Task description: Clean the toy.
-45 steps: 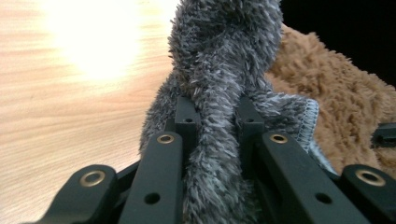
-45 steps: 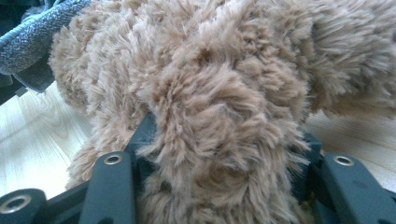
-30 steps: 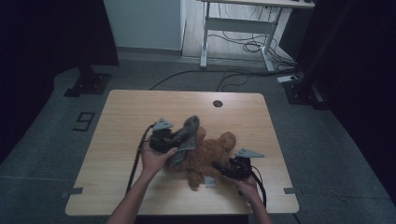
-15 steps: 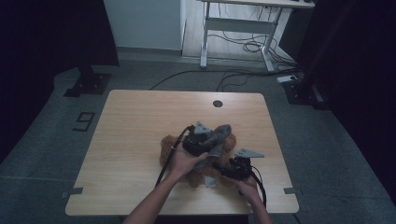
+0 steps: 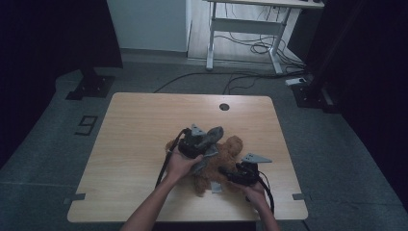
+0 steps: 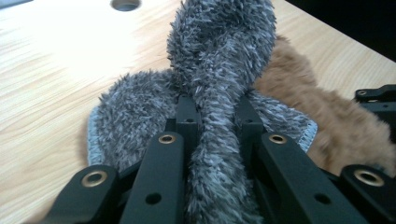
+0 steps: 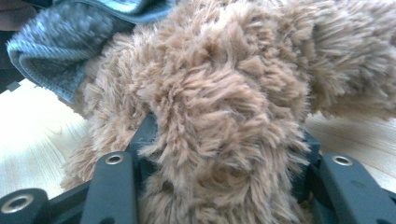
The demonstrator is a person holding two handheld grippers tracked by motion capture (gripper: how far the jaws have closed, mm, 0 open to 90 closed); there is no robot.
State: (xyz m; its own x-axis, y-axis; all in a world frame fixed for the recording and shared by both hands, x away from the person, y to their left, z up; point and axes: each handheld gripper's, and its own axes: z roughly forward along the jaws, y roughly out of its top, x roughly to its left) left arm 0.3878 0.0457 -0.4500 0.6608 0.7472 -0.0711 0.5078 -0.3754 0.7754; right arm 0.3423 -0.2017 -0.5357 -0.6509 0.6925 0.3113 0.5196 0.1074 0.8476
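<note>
two claws, grey cloth [image 6: 219, 70], brown plush [image 7: 224, 93]

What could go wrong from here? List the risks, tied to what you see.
1. The left gripper pinches just a narrow fold of the grey fuzzy cloth; the pile could slip out under a pull.
2. The right gripper clamps a thick limb of the brown plush toy; tugging might drag the whole toy across the table.
3. The cloth drapes over the toy, so its fur may snag.
</note>
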